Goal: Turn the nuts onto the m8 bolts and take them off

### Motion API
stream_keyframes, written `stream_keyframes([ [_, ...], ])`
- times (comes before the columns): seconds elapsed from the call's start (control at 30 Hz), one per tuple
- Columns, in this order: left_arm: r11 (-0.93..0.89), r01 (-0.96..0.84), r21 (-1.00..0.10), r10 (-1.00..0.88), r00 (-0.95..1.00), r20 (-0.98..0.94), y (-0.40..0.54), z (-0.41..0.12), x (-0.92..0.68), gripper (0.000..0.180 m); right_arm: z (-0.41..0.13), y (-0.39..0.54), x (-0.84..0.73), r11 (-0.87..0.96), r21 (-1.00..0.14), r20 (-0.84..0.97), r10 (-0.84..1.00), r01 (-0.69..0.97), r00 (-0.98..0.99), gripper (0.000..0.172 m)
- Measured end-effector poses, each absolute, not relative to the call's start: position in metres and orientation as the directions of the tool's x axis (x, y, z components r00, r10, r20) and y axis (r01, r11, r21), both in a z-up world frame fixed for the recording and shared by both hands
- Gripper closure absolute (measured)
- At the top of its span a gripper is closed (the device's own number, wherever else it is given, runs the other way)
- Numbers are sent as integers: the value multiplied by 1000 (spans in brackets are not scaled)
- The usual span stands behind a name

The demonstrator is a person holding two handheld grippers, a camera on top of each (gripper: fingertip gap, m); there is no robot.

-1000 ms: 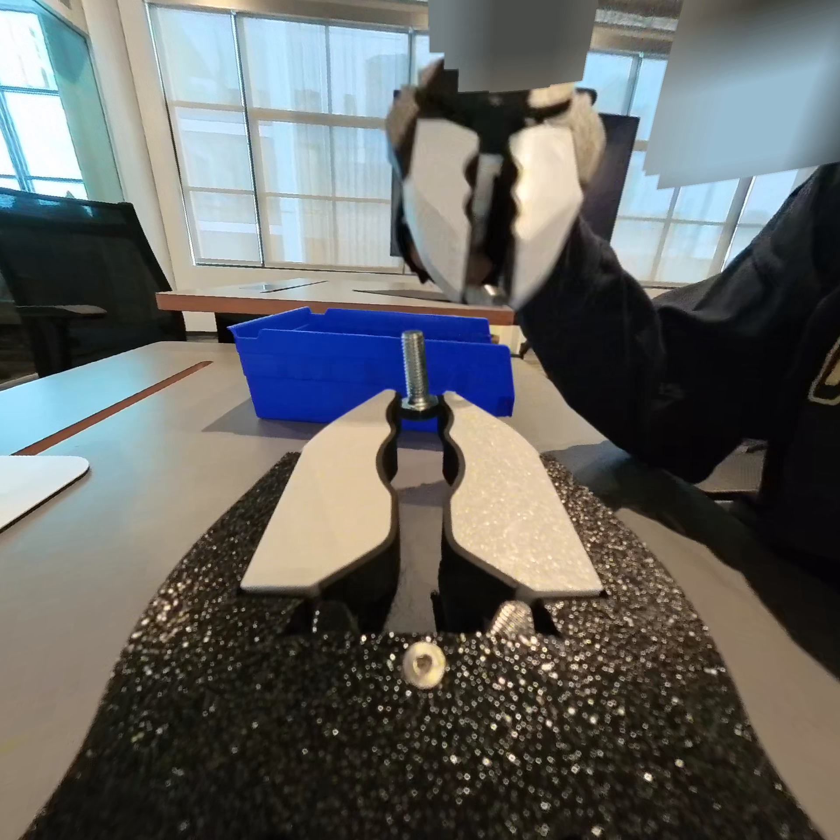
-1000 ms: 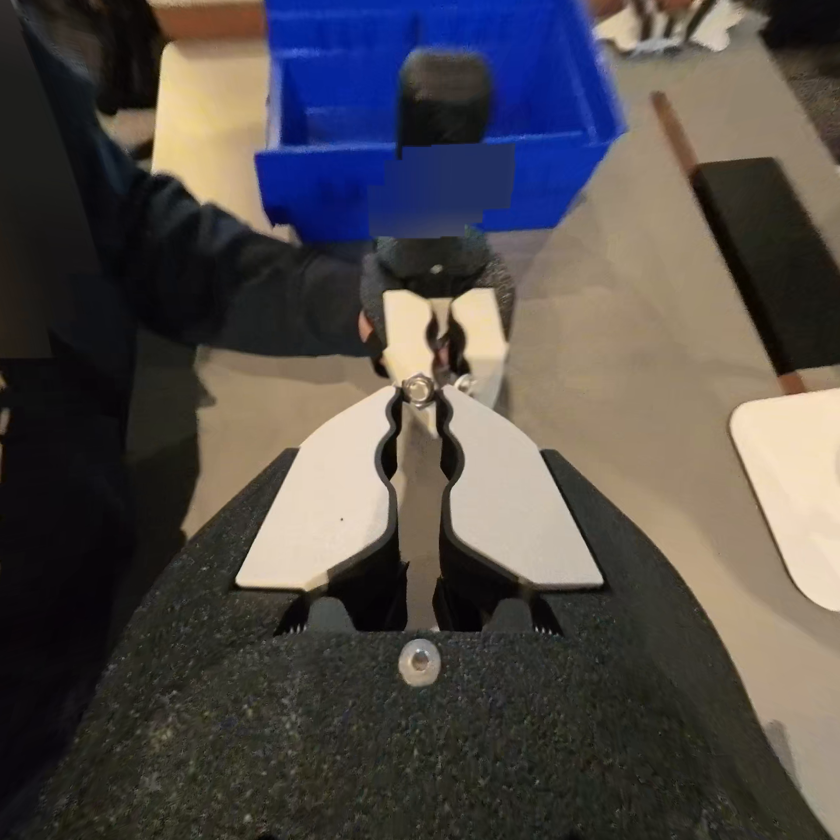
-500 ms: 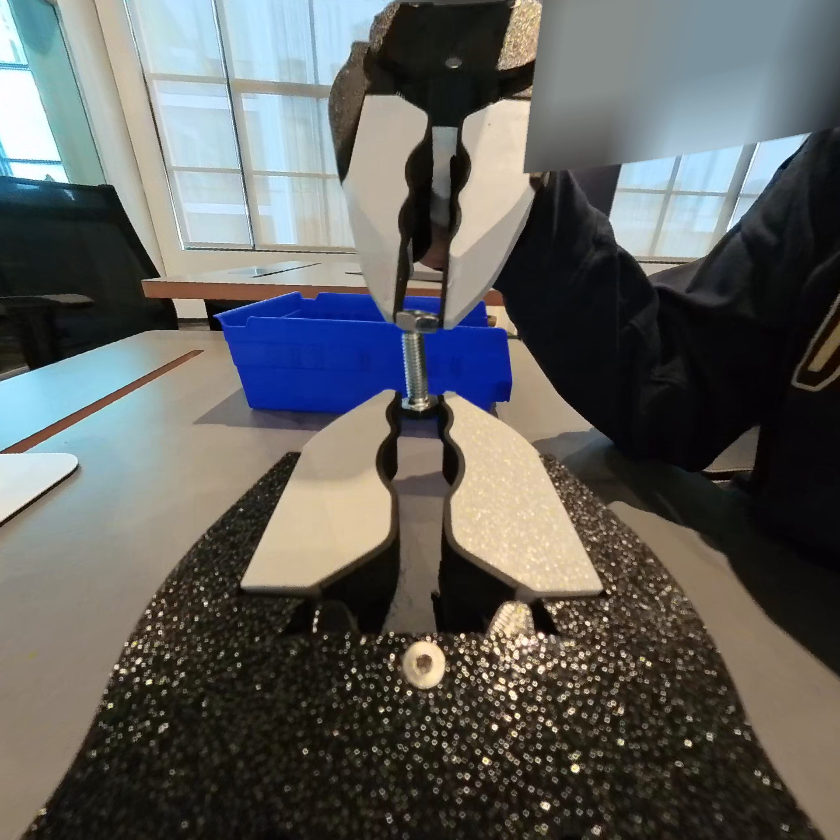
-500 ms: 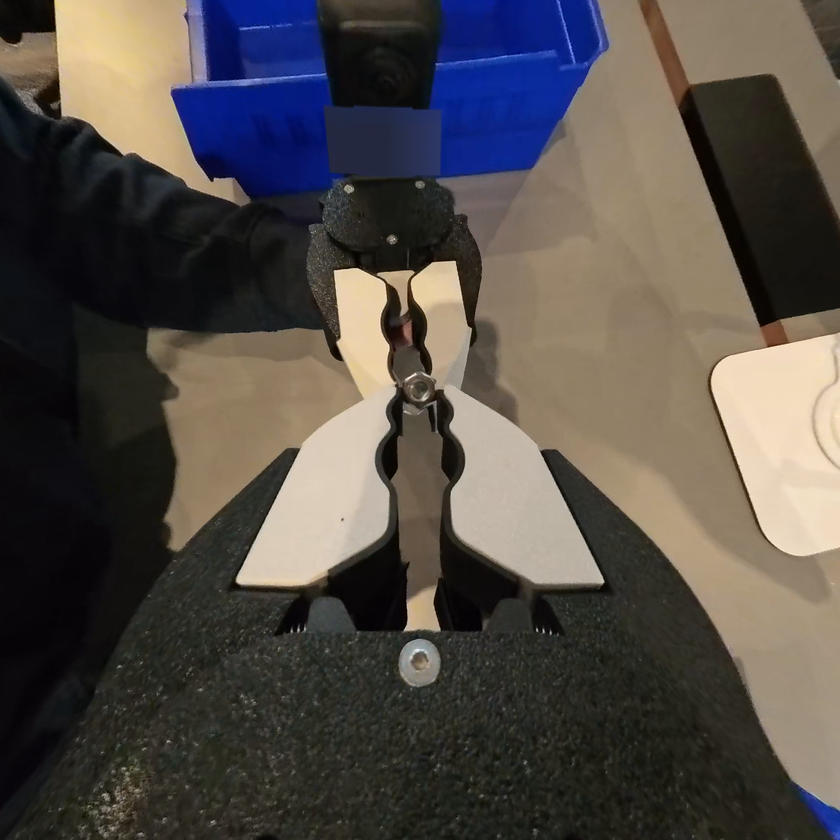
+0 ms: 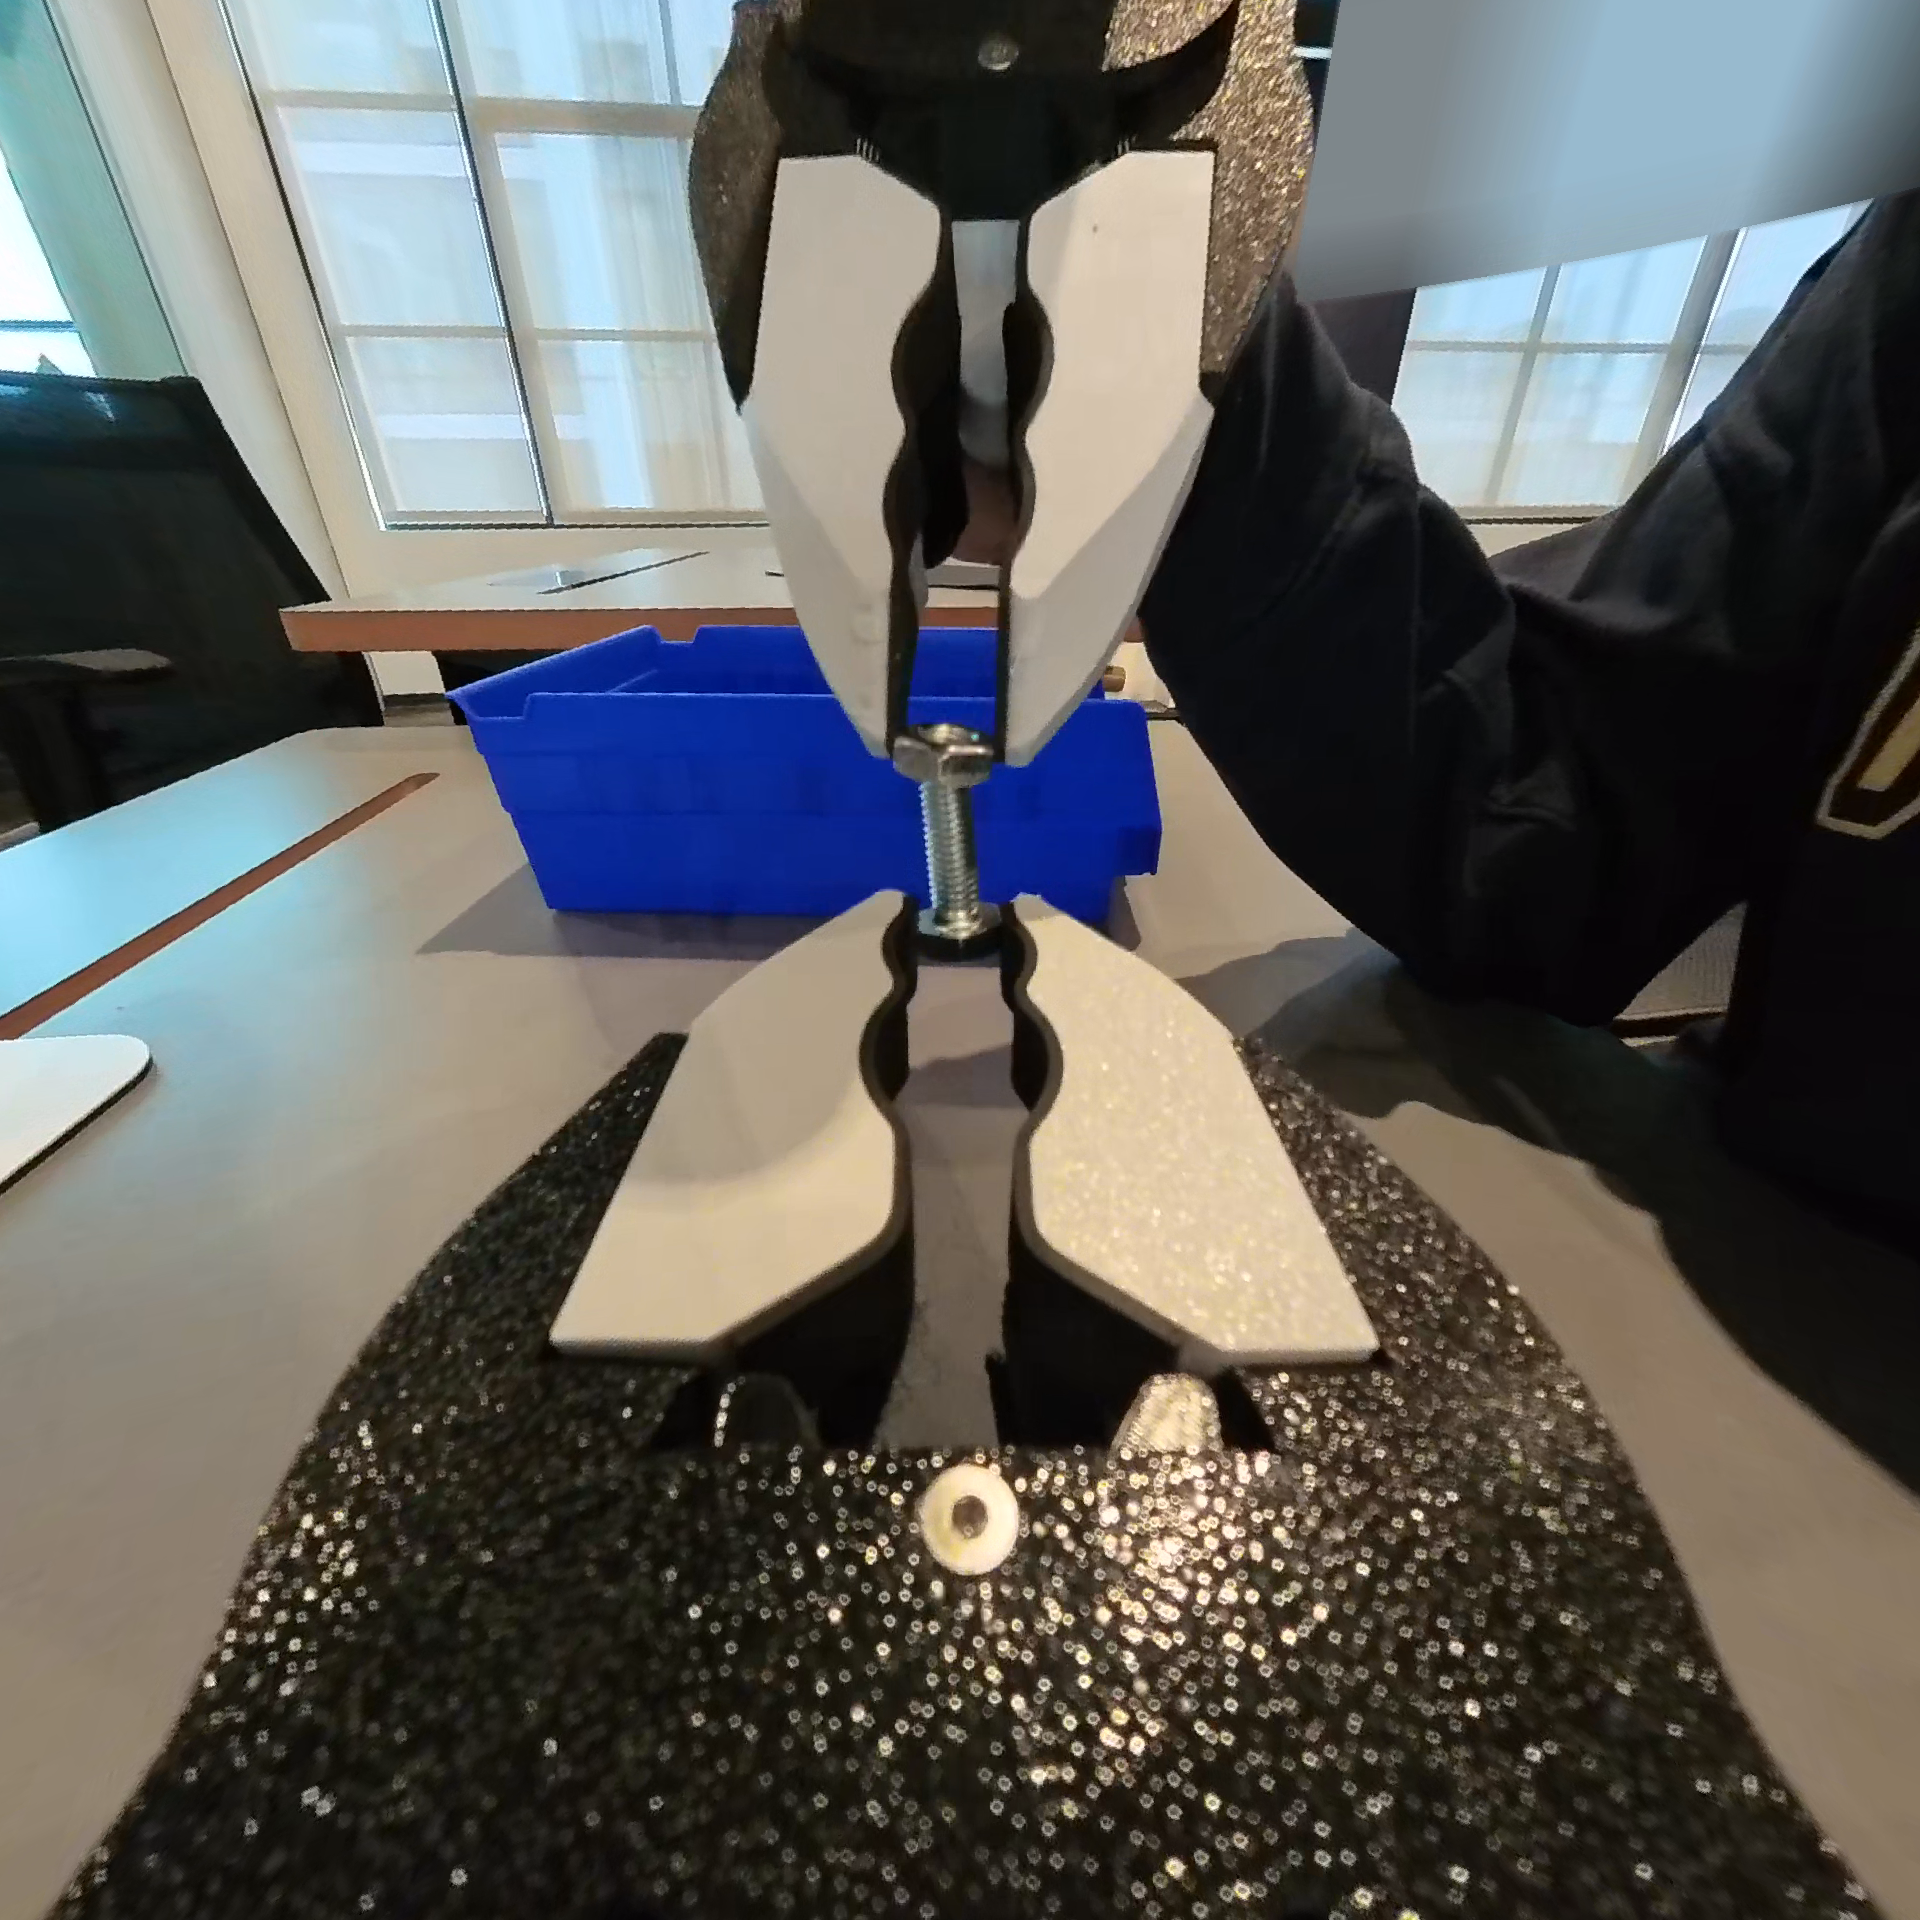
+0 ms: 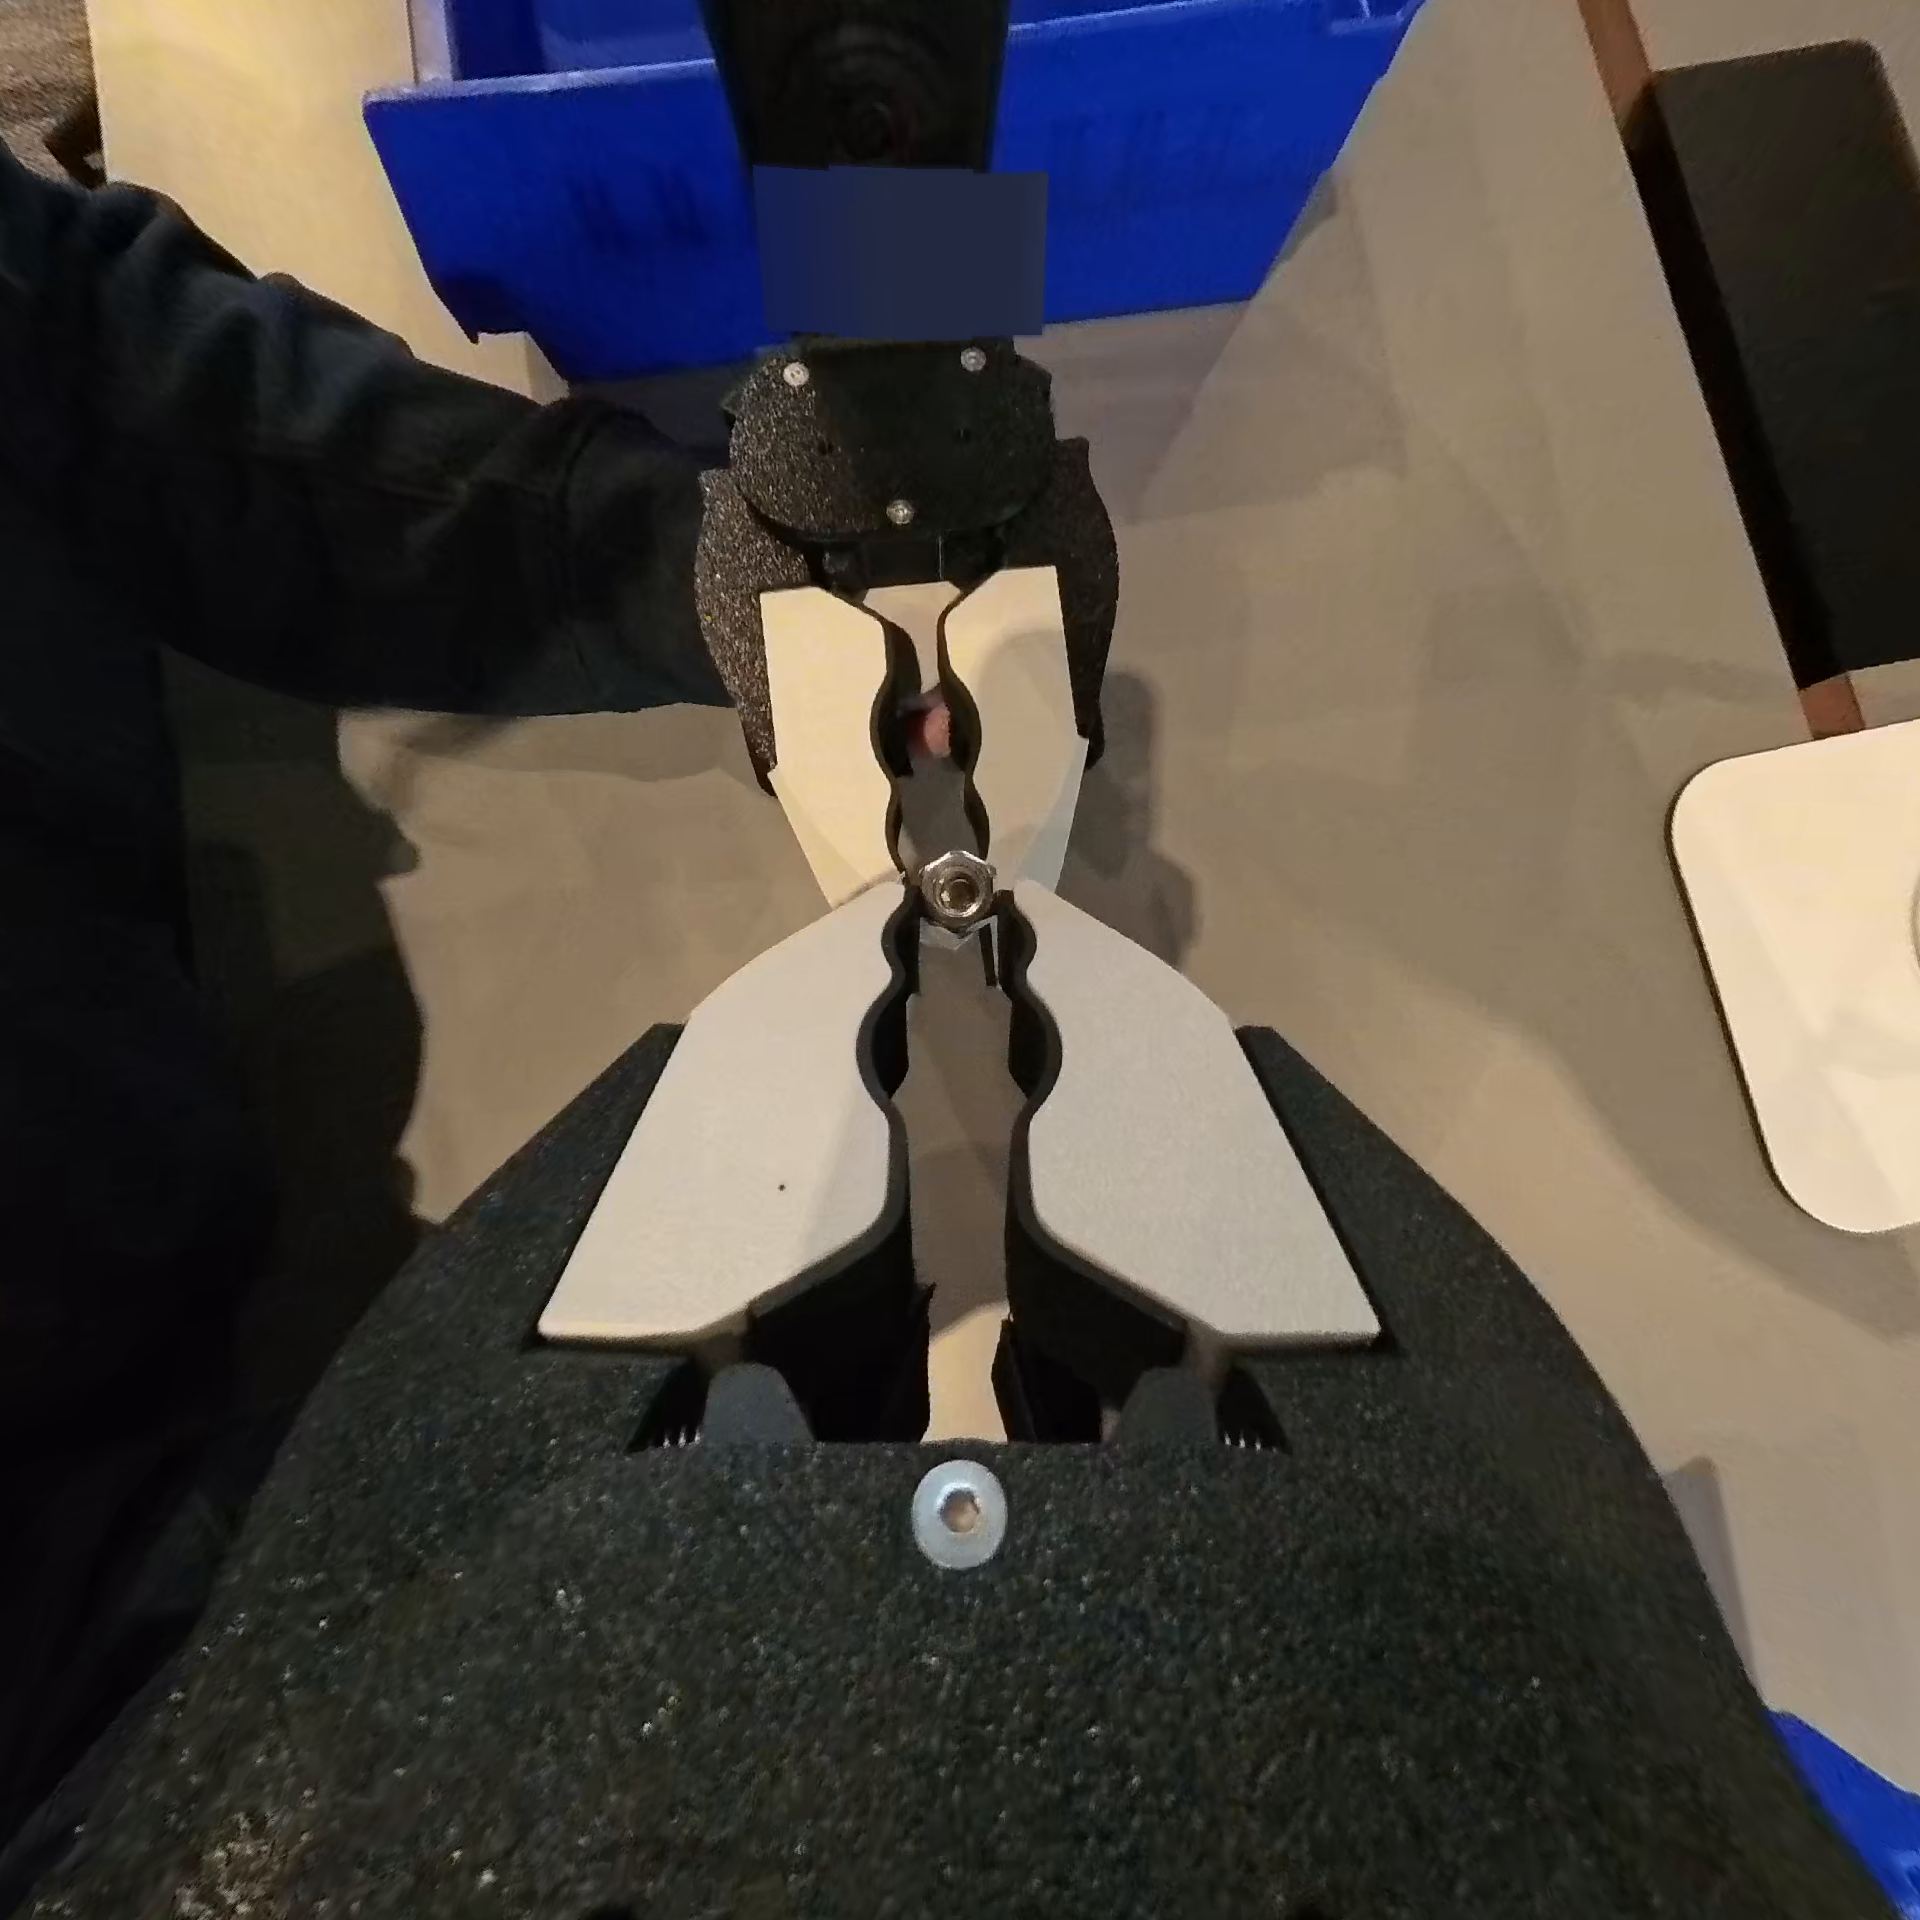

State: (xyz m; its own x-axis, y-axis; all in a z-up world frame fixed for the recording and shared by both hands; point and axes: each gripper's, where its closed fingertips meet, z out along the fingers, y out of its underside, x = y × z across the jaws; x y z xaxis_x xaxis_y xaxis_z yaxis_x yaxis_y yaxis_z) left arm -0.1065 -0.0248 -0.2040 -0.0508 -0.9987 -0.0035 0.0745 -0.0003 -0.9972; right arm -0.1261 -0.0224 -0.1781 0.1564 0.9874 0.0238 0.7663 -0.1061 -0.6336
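Note:
My left gripper [image 5: 954, 935] is shut on the head of a silver bolt [image 5: 952, 852], which it holds upright above the grey table [image 5: 312, 987] with the thread pointing up. My right gripper [image 5: 945, 753] comes down from above, shut on a silver hex nut [image 5: 943, 756] that sits at the top end of the thread. In the right wrist view I look down on the nut [image 6: 951, 894] between my right gripper's [image 6: 951, 920] pads, with the bolt's end showing in its hole. The left gripper [image 6: 940, 862] lies just beyond it, under the nut.
A blue bin [image 5: 727, 810] stands behind the bolt; it also shows in the right wrist view [image 6: 582, 208]. A white pad [image 6: 1818, 987] and a black block [image 6: 1787, 364] lie to the side. The person's dark sleeves [image 5: 1507, 675] reach in. A black chair [image 5: 125, 571] stands at the far left. The tips of both grippers are at nearly the same place.
My right gripper came down with the nut from above the bolt and set it on the top of the thread. My left gripper kept the bolt upright and still.

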Motion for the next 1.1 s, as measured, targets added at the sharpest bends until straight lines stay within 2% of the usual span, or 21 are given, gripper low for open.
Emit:
stream_keyframes([
  [0.3,-6,80,-997,-999,-53,2,-25,-203,-107,166,-182,-24,-126,-107,-622,13,989,776,147,151],
  [0.43,-10,80,-997,-999,-51,6,-24,-203,-107,166,-175,-17,-120,-119,-654,49,979,747,199,137],
  [0.53,-27,95,-995,-999,-48,22,-22,-201,-109,166,-163,-15,-123,-124,-785,48,965,607,258,122],
  [0.63,-44,110,-993,-998,-48,39,-20,-200,-111,166,-151,-19,-137,-44,-938,70,947,344,314,106],
  [0.7,-48,112,-993,-998,-48,43,-20,-199,-111,166,-141,-23,-138,72,-987,125,909,146,399,95],
  [0.77,-47,111,-993,-998,-48,42,-20,-199,-111,166,-139,-28,-135,167,-986,151,864,9,480,96],
  [0.83,-46,110,-993,-998,-48,41,-20,-200,-111,166,-149,-29,-138,200,-979,158,841,-26,518,96],
  [0.93,-46,109,-993,-998,-49,41,-20,-200,-111,166,-168,-25,-147,163,-986,153,841,27,520,90],
  [1.1,-49,110,-993,-998,-49,44,-20,-199,-111,166,-168,-30,-142,158,-987,142,856,11,497,102],
])
